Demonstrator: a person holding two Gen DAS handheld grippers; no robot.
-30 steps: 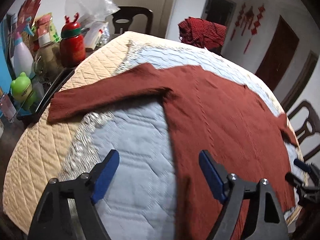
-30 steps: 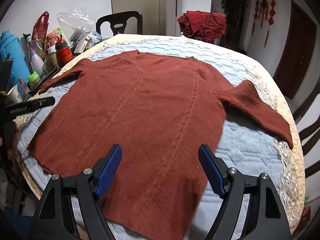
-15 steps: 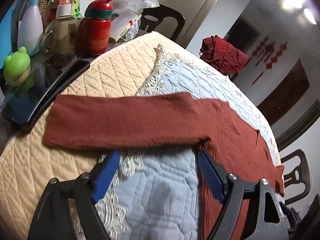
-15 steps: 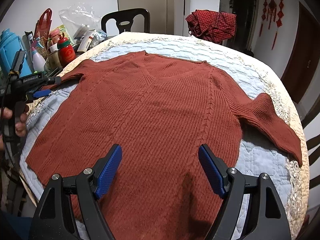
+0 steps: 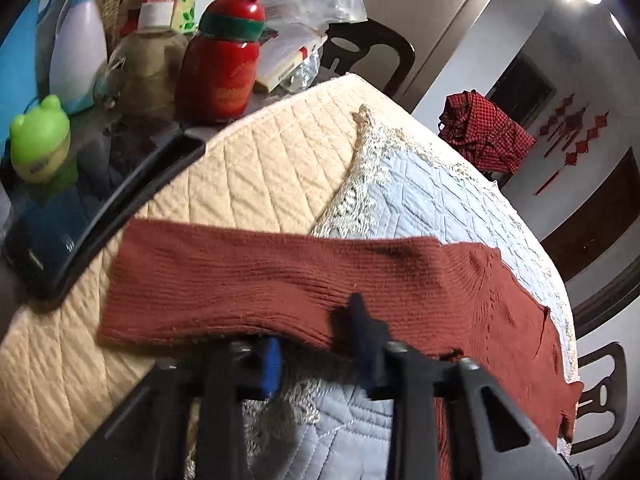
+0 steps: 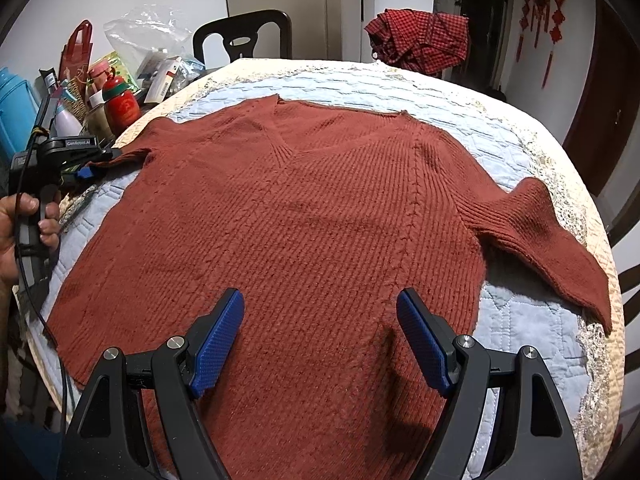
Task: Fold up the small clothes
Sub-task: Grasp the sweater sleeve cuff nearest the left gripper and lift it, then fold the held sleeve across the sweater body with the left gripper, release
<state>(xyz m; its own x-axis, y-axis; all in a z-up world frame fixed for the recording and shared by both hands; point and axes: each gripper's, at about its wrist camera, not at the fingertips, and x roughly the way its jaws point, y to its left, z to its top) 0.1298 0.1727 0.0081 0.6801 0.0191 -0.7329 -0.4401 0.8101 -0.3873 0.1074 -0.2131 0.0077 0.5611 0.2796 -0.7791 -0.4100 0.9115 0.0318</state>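
At the far left of the right wrist view, a person's hand (image 6: pixel 16 224) holds the left gripper (image 6: pixel 86 168), whose fingers are closing on the sleeve (image 6: pixel 132 156) of a rust-red knitted sweater (image 6: pixel 280 232). In the left wrist view that gripper (image 5: pixel 316 340) sits at the sleeve's (image 5: pixel 248 280) lower edge in mid frame, one blue pad under the knit and the other on top, and the frame is too blurred to tell whether they already pinch it. In the upper left of that view stand a green frog-shaped bottle (image 5: pixel 38 136) and a red reindeer bottle (image 5: pixel 224 68), beside the cream quilt (image 5: pixel 256 168). The sweater lies flat, front up, across the light blue quilted cover (image 6: pixel 512 320) on the bench, filling the middle of the right wrist view, its other sleeve (image 6: pixel 552 240) spread toward the right edge. At the bottom centre the right gripper (image 6: pixel 320 336) hovers over the sweater's lower body, fingers wide apart and empty. A red checked garment (image 6: pixel 420 40) lies at the upper right.
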